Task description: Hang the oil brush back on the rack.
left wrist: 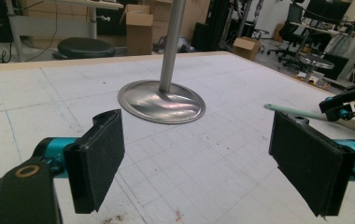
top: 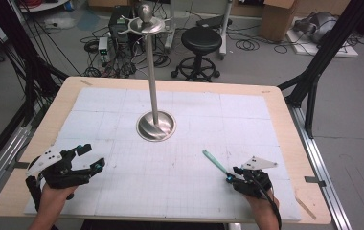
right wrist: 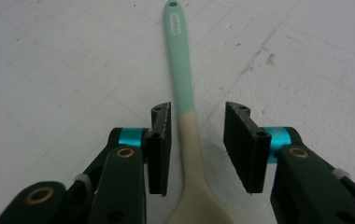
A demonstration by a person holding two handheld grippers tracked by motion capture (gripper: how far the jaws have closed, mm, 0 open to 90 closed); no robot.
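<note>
Straddling the spoon (right wrist: 188, 140) on the table (top: 285, 120), the right gripper (right wrist: 196, 142) has jaws parted, not gripping; left gripper (left wrist: 203, 163) gapes wide, empty.

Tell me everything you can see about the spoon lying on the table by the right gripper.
The spoon is slim, with a mint-green handle whose end has a small hole, and a cream lower neck widening toward the bowl. It looks like silicone or painted wood. It lies flat on the white gridded mat, handle pointing toward the metal stand. The right gripper straddles its neck, jaws open, gaps on both sides.
</note>
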